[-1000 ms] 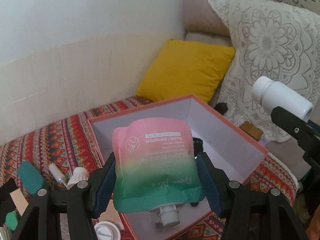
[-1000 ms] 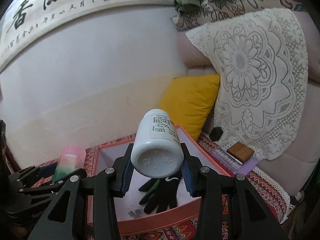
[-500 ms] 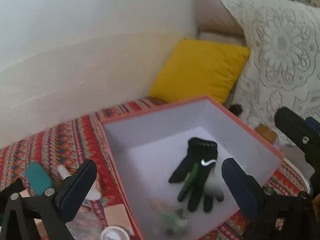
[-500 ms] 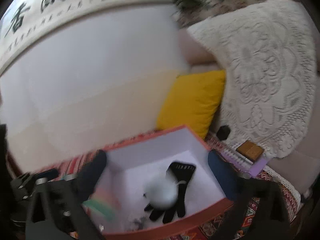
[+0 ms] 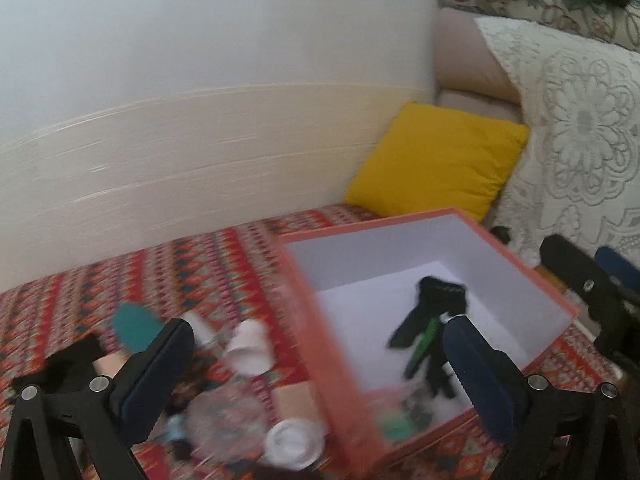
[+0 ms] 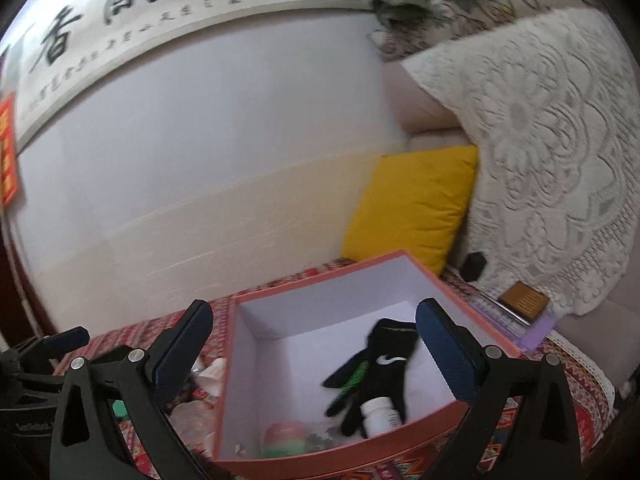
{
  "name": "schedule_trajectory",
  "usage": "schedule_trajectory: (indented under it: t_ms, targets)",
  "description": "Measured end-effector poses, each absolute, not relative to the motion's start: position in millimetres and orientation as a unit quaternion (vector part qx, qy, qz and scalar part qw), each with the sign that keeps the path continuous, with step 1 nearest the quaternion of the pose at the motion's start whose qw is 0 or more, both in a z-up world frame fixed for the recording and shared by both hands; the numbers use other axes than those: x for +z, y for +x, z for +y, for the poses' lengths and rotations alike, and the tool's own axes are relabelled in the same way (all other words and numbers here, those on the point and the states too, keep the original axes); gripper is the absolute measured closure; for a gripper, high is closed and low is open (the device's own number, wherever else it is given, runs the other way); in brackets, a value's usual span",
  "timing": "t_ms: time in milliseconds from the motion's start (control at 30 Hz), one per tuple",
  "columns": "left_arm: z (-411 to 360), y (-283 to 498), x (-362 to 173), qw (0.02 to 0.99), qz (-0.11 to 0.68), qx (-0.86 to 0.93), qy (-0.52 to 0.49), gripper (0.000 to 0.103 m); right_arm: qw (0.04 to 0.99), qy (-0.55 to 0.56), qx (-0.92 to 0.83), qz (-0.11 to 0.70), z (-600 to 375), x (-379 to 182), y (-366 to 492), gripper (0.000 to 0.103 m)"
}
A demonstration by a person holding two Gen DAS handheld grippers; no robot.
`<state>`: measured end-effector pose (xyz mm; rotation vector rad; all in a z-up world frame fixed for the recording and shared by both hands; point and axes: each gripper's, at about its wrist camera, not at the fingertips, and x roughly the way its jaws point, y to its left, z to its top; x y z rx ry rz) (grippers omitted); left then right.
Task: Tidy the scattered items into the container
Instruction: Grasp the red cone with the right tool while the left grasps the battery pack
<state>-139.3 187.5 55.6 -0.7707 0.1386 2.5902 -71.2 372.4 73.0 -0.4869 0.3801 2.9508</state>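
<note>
An orange box [image 5: 516,258] with a white inside stands on the patterned cloth. In it lie a black glove [image 6: 384,356], a white bottle [image 6: 380,414] and a pink-green pouch [image 6: 284,438]. My left gripper [image 5: 316,330] is open and empty, straddling the box's left wall. To its left lie loose items: a teal piece [image 5: 134,328], a white crumpled thing [image 5: 250,346], a white lid [image 5: 294,442] and a black item [image 5: 64,364]. Above the box's near side, my right gripper [image 6: 316,310] is open with nothing between its fingers.
A yellow cushion [image 5: 436,160] leans against the wall behind the box. A lace-covered sofa back [image 5: 580,140] rises at the right. A small brown box [image 6: 524,302] lies on a purple pad right of the orange box. Red patterned cloth [image 5: 180,276] covers the surface.
Both grippers opened; the pouch and the white bottle dropped into the box. The left gripper swung left, so the box now sits to the right in its view.
</note>
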Motion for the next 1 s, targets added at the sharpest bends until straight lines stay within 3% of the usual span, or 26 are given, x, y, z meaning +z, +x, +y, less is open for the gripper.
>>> schedule_trajectory:
  t_ms: [200, 467, 700, 1000]
  targets:
    - [85, -114, 33, 0.156, 0.073, 0.94, -0.295, 0.0, -0.02, -0.17, 0.98, 0.096, 303, 77, -65, 0.0]
    - [-37, -96, -55, 0.132, 0.104, 0.909, -0.383, 0.0, -0.169, -0.28, 0.932, 0.159, 218, 35, -78, 0.0]
    - [-60, -113, -132, 0.157, 0.138, 0.865, -0.457, 0.0, -0.255, -0.451, 0.827, 0.218, 127, -54, -111, 0.011]
    - [-74, -136, -176, 0.184, 0.128, 0.835, -0.502, 0.0, -0.243, -0.563, 0.746, 0.261, 64, -139, -153, 0.017]
